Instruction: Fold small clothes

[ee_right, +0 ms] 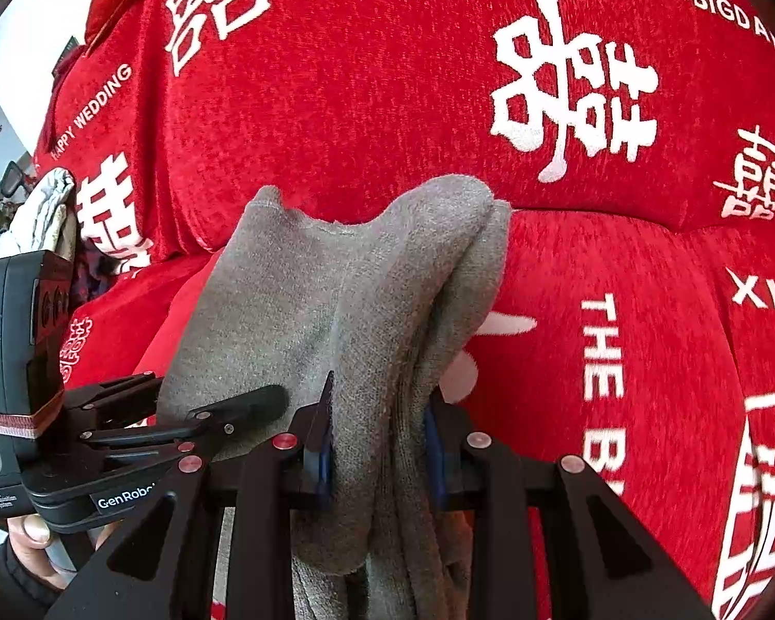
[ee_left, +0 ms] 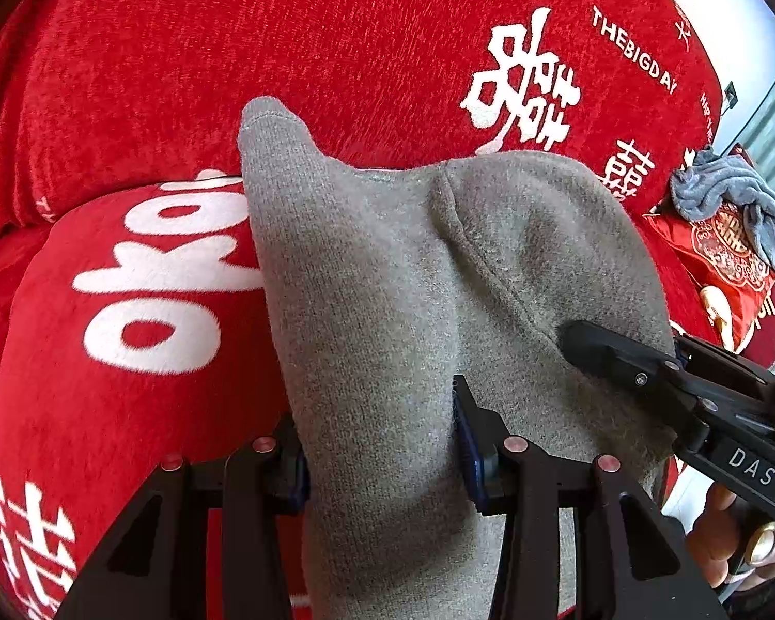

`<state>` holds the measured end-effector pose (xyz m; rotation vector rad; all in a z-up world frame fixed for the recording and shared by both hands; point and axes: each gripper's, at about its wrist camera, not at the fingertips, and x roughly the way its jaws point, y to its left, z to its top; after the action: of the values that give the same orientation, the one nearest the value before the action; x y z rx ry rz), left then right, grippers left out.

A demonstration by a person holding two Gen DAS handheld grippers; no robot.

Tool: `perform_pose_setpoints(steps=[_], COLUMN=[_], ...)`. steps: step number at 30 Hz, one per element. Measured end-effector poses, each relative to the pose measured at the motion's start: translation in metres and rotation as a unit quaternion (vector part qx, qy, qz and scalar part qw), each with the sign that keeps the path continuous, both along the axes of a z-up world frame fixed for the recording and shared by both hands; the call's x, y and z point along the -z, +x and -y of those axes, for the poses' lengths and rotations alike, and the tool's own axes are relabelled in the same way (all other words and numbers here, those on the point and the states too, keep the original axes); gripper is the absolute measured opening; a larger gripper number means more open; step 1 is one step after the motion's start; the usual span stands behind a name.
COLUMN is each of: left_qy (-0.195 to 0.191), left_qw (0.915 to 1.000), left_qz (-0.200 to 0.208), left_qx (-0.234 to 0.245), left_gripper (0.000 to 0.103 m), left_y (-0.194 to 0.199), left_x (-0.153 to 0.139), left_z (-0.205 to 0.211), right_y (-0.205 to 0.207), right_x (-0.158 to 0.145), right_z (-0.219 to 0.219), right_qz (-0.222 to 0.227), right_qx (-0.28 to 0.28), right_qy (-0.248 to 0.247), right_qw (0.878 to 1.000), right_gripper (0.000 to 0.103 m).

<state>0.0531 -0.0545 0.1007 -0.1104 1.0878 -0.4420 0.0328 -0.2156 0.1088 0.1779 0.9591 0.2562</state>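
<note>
Both grippers, left (ee_left: pixel 382 444) and right (ee_right: pixel 377 444), clamp the grey sock (ee_left: pixel 387 279), held above the red cover (ee_left: pixel 232 51). Risk: uneven pull could slip fabric from either grip, skewing the fold.

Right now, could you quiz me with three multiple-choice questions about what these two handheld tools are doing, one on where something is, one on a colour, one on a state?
1. Where does the blue-grey cloth lie?
A. on a red cushion off to the side
B. between the fingers
C. on the floor

2. What colour is the sock being held?
A. white
B. grey
C. red

3. How is the sock held?
A. lying loose
B. by one tool only
C. clamped by both tools

Answers:
1 A: the blue-grey cloth rests on the patterned cushion.
2 B: the sock is grey against the red sofa cover.
3 C: the left gripper and right gripper both pinch it.
</note>
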Motion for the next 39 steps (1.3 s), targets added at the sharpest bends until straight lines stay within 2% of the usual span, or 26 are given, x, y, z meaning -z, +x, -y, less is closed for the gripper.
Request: perform_pose_setpoints(steps=[9,14,39], left_qy=[-0.003,0.01,0.031], left_qw=[1.0,0.9999,0.9992], left_qz=[0.003,0.007,0.006], left_qx=[-0.008,-0.01,-0.025], left_gripper=[0.045,0.045,0.045], left_y=[-0.031,-0.045,-0.099], left_x=[-0.006,-0.006,0.014], left_z=[-0.023,-0.03,-0.06], right_y=[-0.029,-0.041,-0.087], right_x=[-0.005,-0.003,0.012], right_z=[-0.017,-0.027,-0.064], right_qz=[0.007,0.007,0.004], right_qx=[-0.007,-0.012,-0.044], right_qy=[0.006,0.008,0.011], right_qw=[1.0,1.0,0.999], right_gripper=[0.03,0.03,0.03])
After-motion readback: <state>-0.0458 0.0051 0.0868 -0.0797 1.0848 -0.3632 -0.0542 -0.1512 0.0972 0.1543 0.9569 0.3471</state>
